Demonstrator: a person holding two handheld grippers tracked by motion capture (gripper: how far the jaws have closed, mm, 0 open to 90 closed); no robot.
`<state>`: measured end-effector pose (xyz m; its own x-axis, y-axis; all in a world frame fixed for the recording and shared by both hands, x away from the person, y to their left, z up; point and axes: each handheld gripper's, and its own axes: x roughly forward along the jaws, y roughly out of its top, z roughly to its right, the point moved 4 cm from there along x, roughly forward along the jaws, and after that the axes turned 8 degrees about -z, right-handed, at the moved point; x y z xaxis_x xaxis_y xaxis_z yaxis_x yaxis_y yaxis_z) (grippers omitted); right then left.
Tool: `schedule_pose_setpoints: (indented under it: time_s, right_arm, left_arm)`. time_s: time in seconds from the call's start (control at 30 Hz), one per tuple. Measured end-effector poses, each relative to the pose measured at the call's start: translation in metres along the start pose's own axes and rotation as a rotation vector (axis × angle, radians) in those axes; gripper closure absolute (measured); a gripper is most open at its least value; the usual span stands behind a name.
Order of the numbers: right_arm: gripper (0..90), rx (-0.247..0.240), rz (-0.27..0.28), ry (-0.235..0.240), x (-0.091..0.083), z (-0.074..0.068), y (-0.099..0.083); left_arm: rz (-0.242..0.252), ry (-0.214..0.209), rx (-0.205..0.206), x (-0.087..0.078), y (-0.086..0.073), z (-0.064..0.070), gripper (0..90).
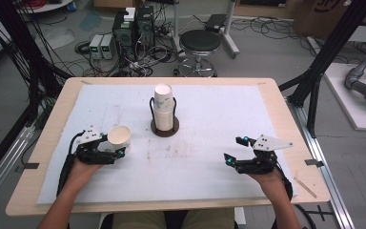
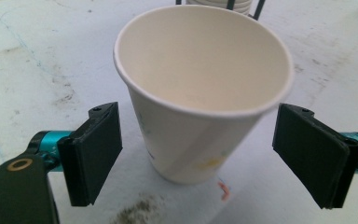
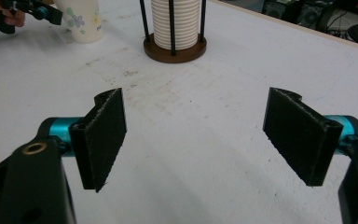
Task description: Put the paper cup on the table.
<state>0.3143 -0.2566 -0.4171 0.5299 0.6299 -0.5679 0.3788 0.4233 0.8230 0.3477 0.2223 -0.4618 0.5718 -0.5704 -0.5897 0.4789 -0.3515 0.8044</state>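
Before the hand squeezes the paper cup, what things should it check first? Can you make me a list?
1. Is the paper cup standing upright on the white mat? Ok.
2. Is the cup between the jaws of the left gripper? Ok, one pad on each side.
3. Are the jaws open wide enough? Ok, there are gaps on both sides and nothing touches.
4. Is the cup empty? Ok, the inside looks bare.
5. Is the right gripper out of the way? Ok, open and far off to the side.
6. Is there room on the cup stack in the holder? Cannot tell.
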Motion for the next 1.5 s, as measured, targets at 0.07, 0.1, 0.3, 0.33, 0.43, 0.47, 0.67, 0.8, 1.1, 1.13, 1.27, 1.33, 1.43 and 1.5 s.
schedule_pose_setpoints:
  time_s: [0.07,0.1,0.3,0.33,0.43,0.47,0.67,0.8,1.1,1.13,1.27,1.33,1.43,1.5]
  right_arm:
    - [21.9,-0.003,0.001,-0.002,0.000,0.001,0.000]
    - [21.9,-0.004,0.000,-0.004,0.000,0.001,-0.001]
    - [21.9,0.005,-0.006,-0.003,-0.001,0.000,-0.001]
    - [21.9,0.006,-0.002,-0.003,-0.001,0.001,-0.001]
    - [21.9,0.016,-0.003,-0.001,-0.002,0.001,-0.002]
    - [21.9,0.012,0.002,-0.004,-0.002,0.002,-0.002]
    - [21.9,0.037,0.008,-0.025,-0.006,0.005,-0.006]
    - [21.9,0.043,0.012,-0.057,-0.010,0.008,-0.008]
    - [21.9,0.060,0.043,-0.119,-0.018,0.013,-0.009]
    - [21.8,0.058,0.044,-0.120,-0.018,0.013,-0.010]
    - [21.8,0.062,0.042,-0.129,-0.020,0.012,-0.011]
    - [21.8,0.058,0.048,-0.137,-0.021,0.013,-0.011]
    - [21.8,0.058,0.046,-0.134,-0.021,0.012,-0.010]
    - [21.8,0.060,0.043,-0.132,-0.021,0.010,-0.010]
  left_arm:
    - [0.015,0.001,-0.001,-0.007,-0.002,0.000,15.7]
    - [0.032,0.002,-0.004,-0.012,-0.002,0.000,15.7]
    - [0.156,0.004,-0.037,-0.034,0.003,-0.002,15.6]
    - [0.182,-0.003,-0.038,-0.036,0.005,-0.002,15.6]
    - [0.261,-0.026,-0.032,-0.044,0.013,0.002,15.7]
    - [0.282,-0.028,-0.024,-0.047,0.015,0.003,15.7]
    - [0.353,0.003,-0.010,-0.060,0.021,0.001,16.8]
    - [0.366,0.026,-0.026,-0.064,0.018,-0.006,17.1]
    - [0.366,0.061,-0.031,-0.073,0.007,-0.015,17.4]
    - [0.367,0.062,-0.033,-0.074,0.006,-0.016,17.4]
    - [0.362,0.066,-0.031,-0.075,0.004,-0.016,17.4]
    - [0.362,0.066,-0.034,-0.075,0.003,-0.015,17.4]
    - [0.354,0.064,-0.029,-0.074,0.001,-0.015,17.4]
    - [0.351,0.067,-0.026,-0.073,0.001,-0.014,17.4]
